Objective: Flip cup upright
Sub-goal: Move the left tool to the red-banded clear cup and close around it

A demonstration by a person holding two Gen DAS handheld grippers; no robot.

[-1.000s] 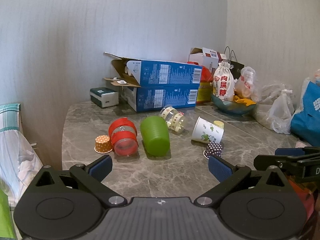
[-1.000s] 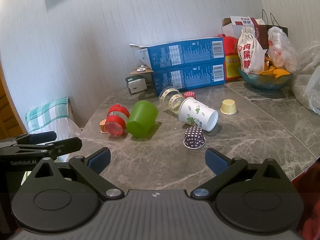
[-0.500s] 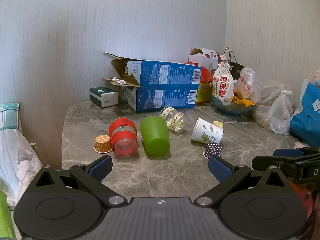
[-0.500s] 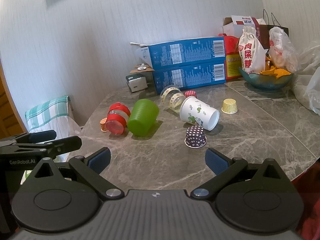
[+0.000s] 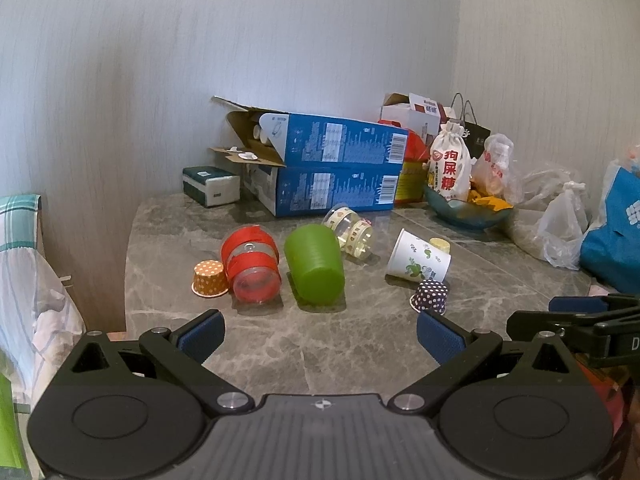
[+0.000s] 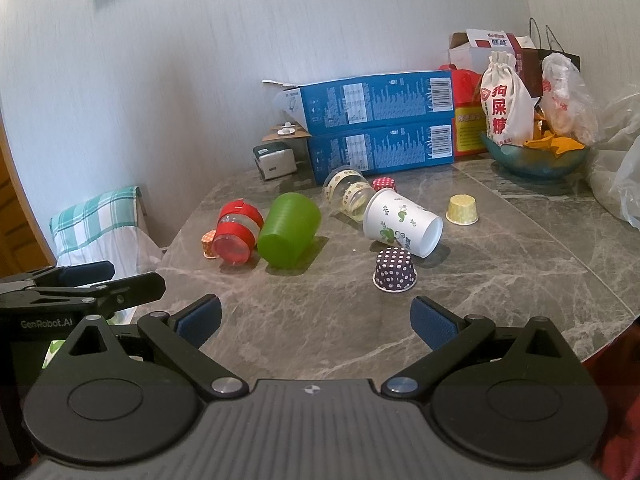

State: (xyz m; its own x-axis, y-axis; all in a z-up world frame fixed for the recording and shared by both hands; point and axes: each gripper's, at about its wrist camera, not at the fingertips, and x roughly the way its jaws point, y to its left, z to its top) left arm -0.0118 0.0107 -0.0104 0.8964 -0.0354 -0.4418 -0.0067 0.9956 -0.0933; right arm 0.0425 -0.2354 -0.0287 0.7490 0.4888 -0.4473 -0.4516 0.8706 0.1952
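Several cups lie on their sides on the grey marble table [image 5: 360, 344]: a green cup [image 5: 315, 265] [image 6: 289, 230], a red-banded clear cup [image 5: 251, 263] [image 6: 236, 231], a clear patterned cup [image 5: 350, 229] [image 6: 347, 195] and a white paper cup with green print [image 5: 418, 257] [image 6: 402, 224]. Small paper cups stand upside down: purple dotted [image 5: 431, 297] [image 6: 395, 270], orange dotted [image 5: 209, 278], yellow [image 6: 463, 209], red dotted [image 6: 384, 183]. My left gripper [image 5: 318, 336] and right gripper [image 6: 316, 322] are open and empty, held back from the cups near the table's front.
Two stacked blue boxes [image 5: 332, 168] [image 6: 380, 128], a small tissue box [image 5: 211, 185], a blue bowl [image 6: 536, 156] with a white cloth bag [image 6: 505, 100] and plastic bags [image 5: 560, 224] line the back and right. A checked cloth [image 6: 96, 220] lies off the table's left edge.
Both grippers have drifted only slightly. The cups have not moved.
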